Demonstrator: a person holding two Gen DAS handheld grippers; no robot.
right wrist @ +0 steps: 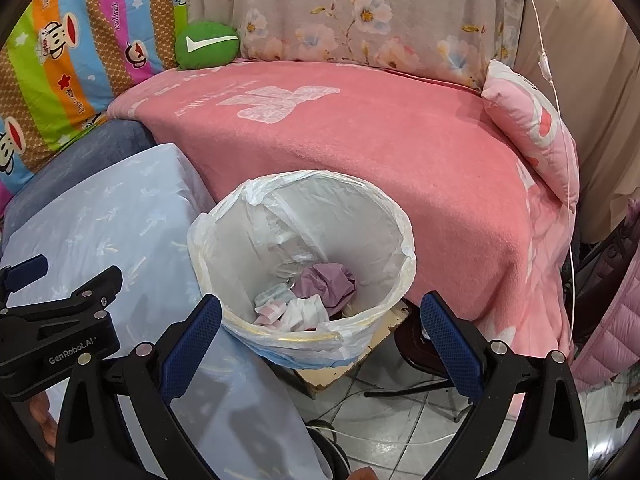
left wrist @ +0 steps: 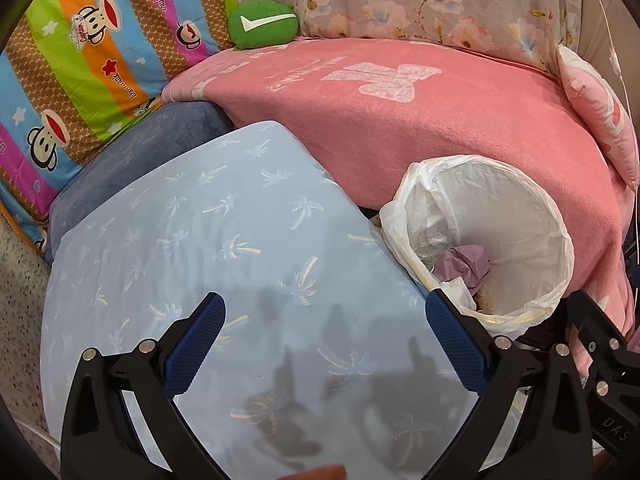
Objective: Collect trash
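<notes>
A bin lined with a white plastic bag (right wrist: pixel 396 216) stands between a light blue cushion (right wrist: pixel 100 216) and a pink-blanketed seat (right wrist: pixel 360 140). Inside lie crumpled purple paper (right wrist: pixel 328 280) and white and pink wrappers (right wrist: pixel 288 310). My right gripper (right wrist: pixel 320 320) is open and empty just above the bin's near rim. My left gripper (left wrist: pixel 324 320) is open and empty over the blue cushion (left wrist: pixel 200 240), left of the bin (left wrist: pixel 560 236). The purple paper (left wrist: pixel 466 266) shows there too. The left gripper's body (right wrist: pixel 60 320) appears at the left of the right wrist view.
A green round pillow (right wrist: pixel 206 50) sits at the back of the pink blanket. A striped cartoon quilt (right wrist: pixel 60 60) lies left, a floral cover (right wrist: pixel 360 20) behind, a pink pillow (right wrist: pixel 532 120) right. White cables (right wrist: pixel 568 240) hang at right. Tiled floor (right wrist: pixel 400 420) lies below the bin.
</notes>
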